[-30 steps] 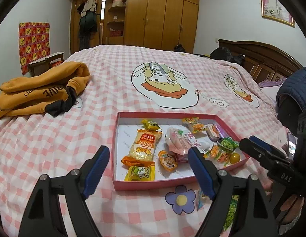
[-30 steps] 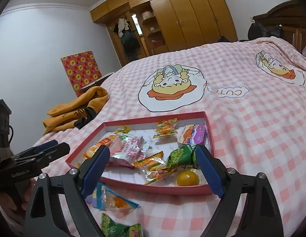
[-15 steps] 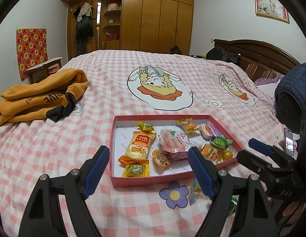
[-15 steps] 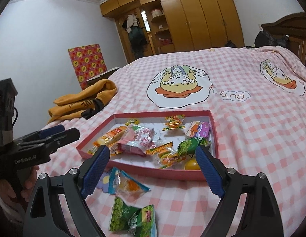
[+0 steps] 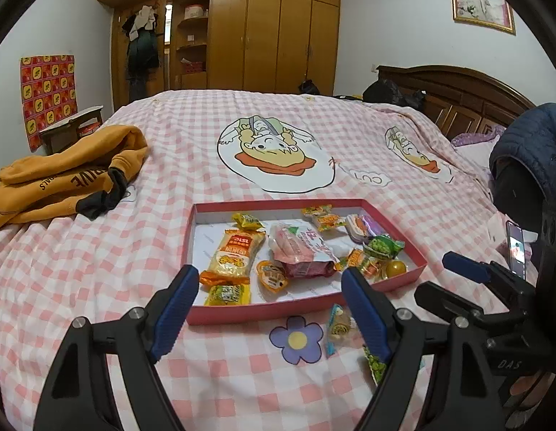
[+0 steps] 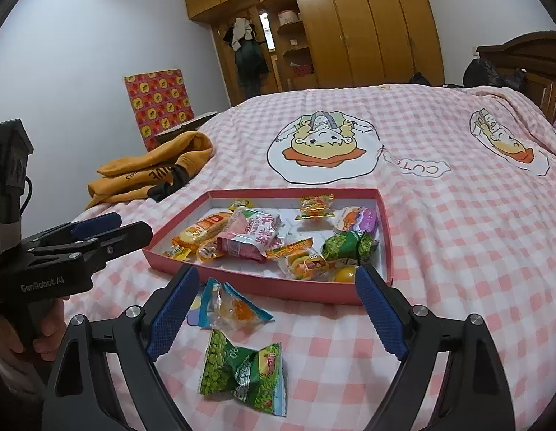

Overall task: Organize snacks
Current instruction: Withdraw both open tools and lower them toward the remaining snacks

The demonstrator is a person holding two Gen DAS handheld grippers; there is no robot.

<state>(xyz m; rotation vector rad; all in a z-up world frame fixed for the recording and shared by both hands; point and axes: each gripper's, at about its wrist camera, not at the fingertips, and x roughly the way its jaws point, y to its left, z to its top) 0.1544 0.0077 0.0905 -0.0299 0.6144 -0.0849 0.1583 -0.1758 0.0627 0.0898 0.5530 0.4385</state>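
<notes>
Left gripper (image 5: 270, 289): jaws wide, empty. Red cardboard tray (image 6: 253, 278), shallow, rectangular, on checked quilt (image 6: 457, 237), holds crinkly snack packets. Blue packet (image 6: 231, 307) and green packet (image 6: 244, 373), glossy film, lie outside near edge. Right gripper (image 6: 278, 292): jaws wide, empty, above them.

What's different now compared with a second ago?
Both open grippers, left and right, have drawn back from the red tray, revealing two snack packets on the bedspread: blue and green. Nothing was grasped or released; tray contents stayed put.
</notes>
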